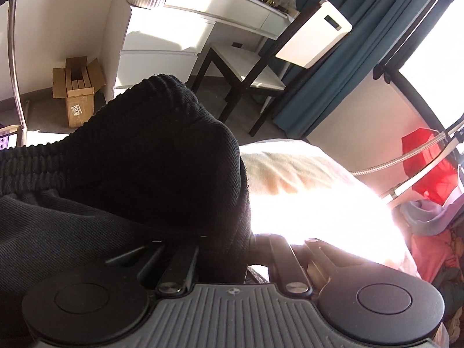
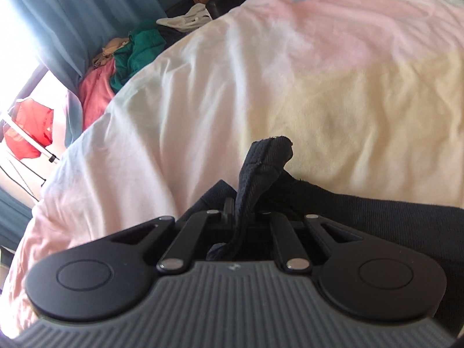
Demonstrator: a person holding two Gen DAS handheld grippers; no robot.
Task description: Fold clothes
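Both of my grippers, left gripper (image 1: 224,240) and right gripper (image 2: 246,214), pinch the black knitted garment with ribbed waistband (image 1: 130,156) above the pale quilted bed cover (image 2: 290,87). No fold is visible yet; laying flat and folding remain, I judge.

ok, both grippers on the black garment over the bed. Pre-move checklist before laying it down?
1. Left gripper shut on black garment: ok, ribbed waistband bunched over it.
2. Right gripper shut on the garment: ok, a corner pokes up between the fingers.
3. Bedding bare ahead of the grippers: ok.
4. Clothes pile off the landing spot: ok, beside the bed.
5. Garment spread flat between grippers: cannot tell.
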